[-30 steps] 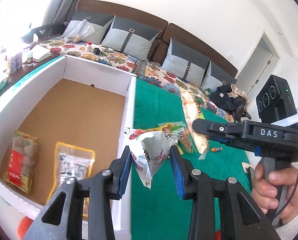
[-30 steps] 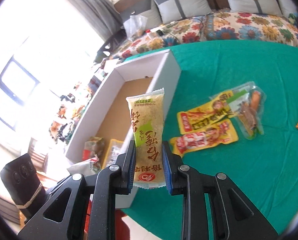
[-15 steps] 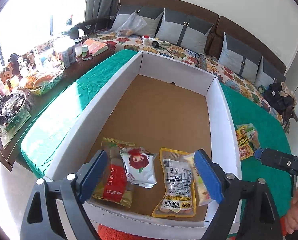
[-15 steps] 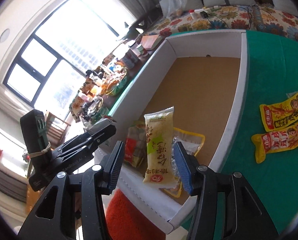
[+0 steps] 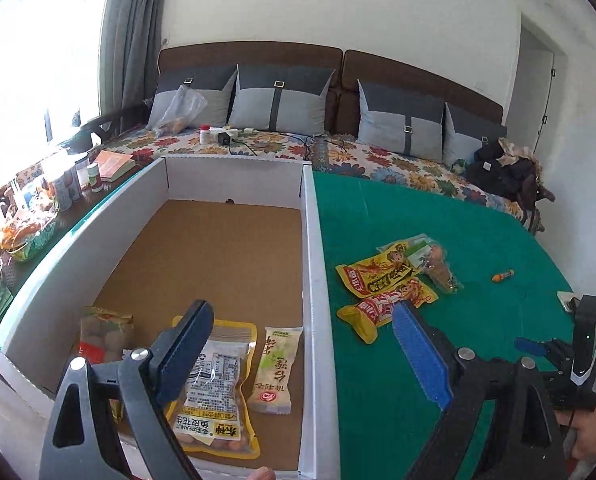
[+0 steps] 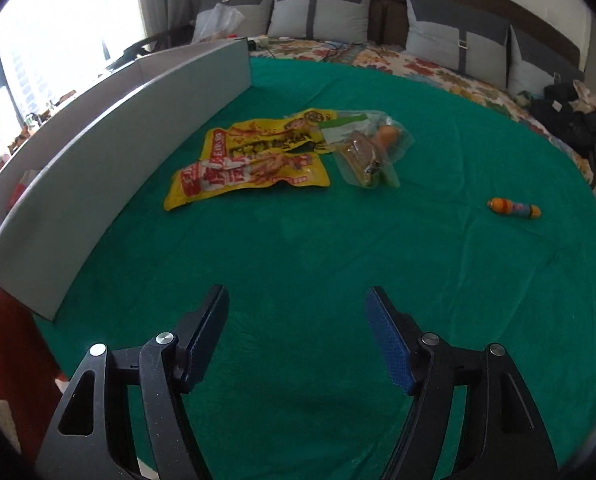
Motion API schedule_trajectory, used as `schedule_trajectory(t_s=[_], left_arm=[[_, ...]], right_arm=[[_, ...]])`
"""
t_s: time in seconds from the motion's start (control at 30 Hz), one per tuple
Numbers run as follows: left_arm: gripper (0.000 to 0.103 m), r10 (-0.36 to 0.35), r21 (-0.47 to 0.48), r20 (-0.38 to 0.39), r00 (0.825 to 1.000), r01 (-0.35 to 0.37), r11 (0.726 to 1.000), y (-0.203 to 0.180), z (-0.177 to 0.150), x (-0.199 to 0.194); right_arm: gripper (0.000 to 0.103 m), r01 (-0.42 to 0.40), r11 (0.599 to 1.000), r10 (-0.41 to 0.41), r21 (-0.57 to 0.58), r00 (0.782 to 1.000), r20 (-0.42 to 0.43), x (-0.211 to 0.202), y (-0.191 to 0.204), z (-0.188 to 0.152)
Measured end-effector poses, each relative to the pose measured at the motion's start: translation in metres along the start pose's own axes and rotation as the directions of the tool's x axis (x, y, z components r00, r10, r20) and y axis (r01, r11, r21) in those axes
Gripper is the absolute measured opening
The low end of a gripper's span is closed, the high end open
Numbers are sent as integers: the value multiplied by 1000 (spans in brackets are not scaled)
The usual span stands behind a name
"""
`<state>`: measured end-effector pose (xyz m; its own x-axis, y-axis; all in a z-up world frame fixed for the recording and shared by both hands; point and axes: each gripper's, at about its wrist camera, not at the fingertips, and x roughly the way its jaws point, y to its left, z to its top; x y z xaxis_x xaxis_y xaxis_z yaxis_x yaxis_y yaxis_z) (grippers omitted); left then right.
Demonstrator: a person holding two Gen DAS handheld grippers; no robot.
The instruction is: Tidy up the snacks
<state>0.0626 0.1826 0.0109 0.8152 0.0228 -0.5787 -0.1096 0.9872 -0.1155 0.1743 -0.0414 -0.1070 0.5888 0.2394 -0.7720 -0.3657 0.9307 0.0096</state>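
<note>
Two black plastic two-finger grippers are being seen, each with triangular cut-outs in its arms and round silver screw heads at the pivots. Ribbed blue pads are being carried on the inner faces of the left gripper (image 5: 302,356) and the right gripper (image 6: 298,336). In the left wrist view, beside the left gripper's right arm, the right gripper's black body with a white-edged black camera block is being shown, a red sleeve edge just beneath it.

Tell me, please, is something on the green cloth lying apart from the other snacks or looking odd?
Yes. A small orange tube lies alone on the green cloth, apart from the overlapping yellow packets and clear packet. Nothing looks spilled or torn.
</note>
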Motion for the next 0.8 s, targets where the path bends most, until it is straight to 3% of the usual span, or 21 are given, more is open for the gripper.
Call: schedule_trajectory(t_s=[0.13,0.17,0.3,0.47,0.57,0.7,0.8], left_arm=[[92,-18,80,113,993,8,997,-46,1,-12],[99,-37,106,121,992,24,994,-57,2,-12],[103,-75,222,19,997,69,972,-92,0,16],[103,-40,411,-35,999,51,910,-126,-13,48],[103,12,439,-92,996,30,898,-127,-19,70],[103,79,434,-120,990,-20,901,-120,-20,84],[103,166,468,-186,968,-62,881,-119,-29,101]], right_arm=[[74,58,987,-69,150,995,66,-12,-52,-28],[74,55,984,-68,170,996,66,-11,-62,-31],[74,44,984,-58,170,995,76,-8,-75,-22],[74,-7,987,-8,162,995,96,-3,-80,-21],[74,-30,987,16,161,996,89,0,-81,-21],[74,-40,984,21,173,994,107,-3,-85,-21],[74,-45,980,26,191,994,102,-2,-90,-22]])
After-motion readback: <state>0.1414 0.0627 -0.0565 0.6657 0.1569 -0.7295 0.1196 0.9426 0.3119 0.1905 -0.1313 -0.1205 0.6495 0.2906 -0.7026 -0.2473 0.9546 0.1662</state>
